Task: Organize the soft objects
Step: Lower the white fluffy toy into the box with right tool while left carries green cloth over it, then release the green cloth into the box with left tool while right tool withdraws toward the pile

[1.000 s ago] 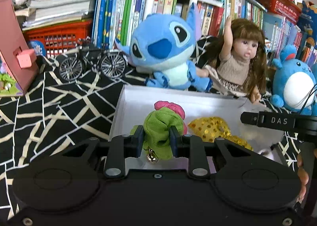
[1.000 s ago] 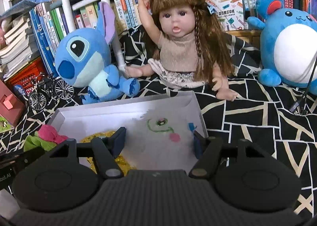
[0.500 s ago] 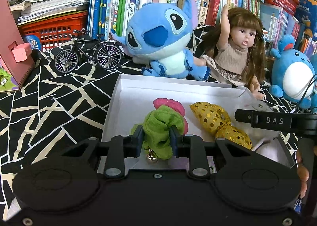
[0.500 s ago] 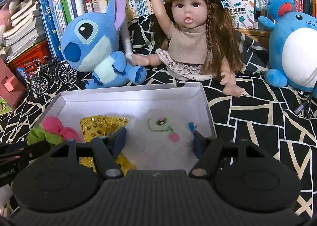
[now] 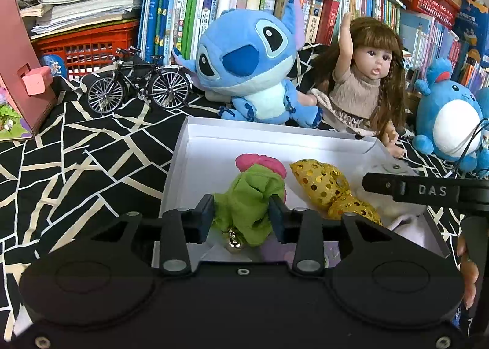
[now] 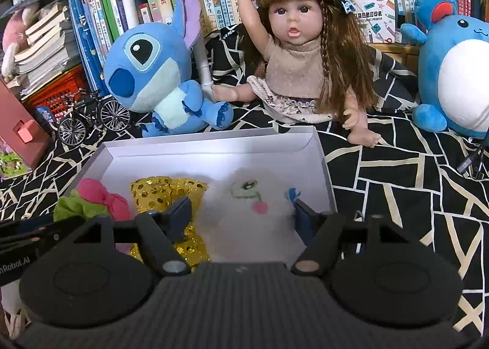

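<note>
A shallow white box (image 5: 275, 131) (image 6: 211, 138) lies on the patterned cloth. Above its near left part is my left gripper (image 5: 243, 214). Its jaws are opening, with a green and pink cloth toy (image 5: 250, 196) and its small bell still filling the gap and touching both pads. A gold sequin bow (image 5: 324, 183) (image 6: 165, 193) lies beside it in the box. My right gripper (image 6: 241, 214) is over the box's right part, jaws opening wide on either side of a white fluffy item (image 6: 244, 220) with embroidery, without pressing it. In the left wrist view that right gripper's finger (image 5: 428, 193) is a black bar.
Behind the box sit a blue alien plush (image 6: 152, 73), a long-haired doll (image 6: 299, 67) and a round blue plush (image 6: 455, 79). At the left stand a toy bicycle (image 5: 137, 86), a pink box (image 5: 21, 73) and a red basket (image 5: 91, 43). Bookshelves fill the back.
My left jaws have spread a little around the green toy. My right jaws have widened slightly. More of the box floor and the gold bow shows than a second ago.
</note>
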`<move>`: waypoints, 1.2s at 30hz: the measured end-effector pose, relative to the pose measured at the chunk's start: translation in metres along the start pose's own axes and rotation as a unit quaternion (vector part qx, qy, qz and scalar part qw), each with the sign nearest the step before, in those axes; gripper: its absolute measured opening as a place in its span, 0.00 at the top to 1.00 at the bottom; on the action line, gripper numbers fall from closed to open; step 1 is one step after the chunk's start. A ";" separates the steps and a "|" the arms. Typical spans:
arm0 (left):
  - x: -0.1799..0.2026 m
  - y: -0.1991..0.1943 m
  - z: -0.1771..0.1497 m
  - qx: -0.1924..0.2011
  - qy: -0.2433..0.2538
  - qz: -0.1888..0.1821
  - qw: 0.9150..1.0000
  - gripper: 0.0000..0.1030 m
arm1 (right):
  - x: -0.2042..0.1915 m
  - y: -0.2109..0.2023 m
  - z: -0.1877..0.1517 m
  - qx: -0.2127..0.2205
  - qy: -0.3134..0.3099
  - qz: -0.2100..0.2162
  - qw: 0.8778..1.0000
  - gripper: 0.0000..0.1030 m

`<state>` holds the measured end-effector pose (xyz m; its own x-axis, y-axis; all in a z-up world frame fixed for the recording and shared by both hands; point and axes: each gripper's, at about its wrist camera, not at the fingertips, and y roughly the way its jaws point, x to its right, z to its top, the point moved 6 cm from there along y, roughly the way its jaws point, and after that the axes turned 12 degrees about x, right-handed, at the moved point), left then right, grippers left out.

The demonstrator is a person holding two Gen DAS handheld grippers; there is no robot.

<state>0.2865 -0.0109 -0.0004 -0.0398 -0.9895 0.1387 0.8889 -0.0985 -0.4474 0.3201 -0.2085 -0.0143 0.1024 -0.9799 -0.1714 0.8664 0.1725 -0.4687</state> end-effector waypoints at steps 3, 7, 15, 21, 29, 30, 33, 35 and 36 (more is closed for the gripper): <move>0.000 -0.007 0.003 0.007 0.002 0.000 1.000 0.44 | 0.002 -0.007 -0.001 0.000 0.000 0.008 1.000 0.17; 0.001 -0.018 0.007 0.021 0.009 0.000 1.000 0.34 | 0.005 -0.018 -0.001 0.004 0.006 0.020 1.000 0.15; 0.006 -0.041 0.012 0.041 0.018 -0.011 0.999 0.23 | 0.001 -0.044 0.005 0.028 0.010 0.050 0.998 0.10; 0.010 -0.061 0.011 0.055 0.019 -0.026 0.998 0.19 | -0.006 -0.068 0.003 0.052 -0.002 0.066 0.996 0.04; 0.011 -0.089 0.003 0.068 0.024 -0.039 0.997 0.17 | -0.008 -0.095 -0.005 0.076 -0.011 0.079 0.994 0.01; 0.011 -0.092 0.001 0.070 0.024 -0.040 0.996 0.17 | -0.008 -0.098 -0.007 0.078 -0.011 0.079 0.994 0.01; 0.010 -0.100 -0.004 0.072 0.027 -0.042 0.996 0.17 | -0.008 -0.106 -0.012 0.084 -0.015 0.078 0.993 0.00; 0.009 -0.105 -0.007 0.074 0.029 -0.043 0.996 0.16 | -0.008 -0.112 -0.016 0.090 -0.019 0.077 0.993 0.00; 0.008 -0.108 -0.008 0.075 0.030 -0.042 0.996 0.16 | -0.008 -0.114 -0.018 0.093 -0.020 0.076 0.993 0.00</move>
<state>0.1868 -0.0096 0.0416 -0.1409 -0.9833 0.1150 0.9392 -0.1695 -0.2987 0.2116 -0.2182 0.0255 0.2546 -0.9480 -0.1909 0.9141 0.3004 -0.2723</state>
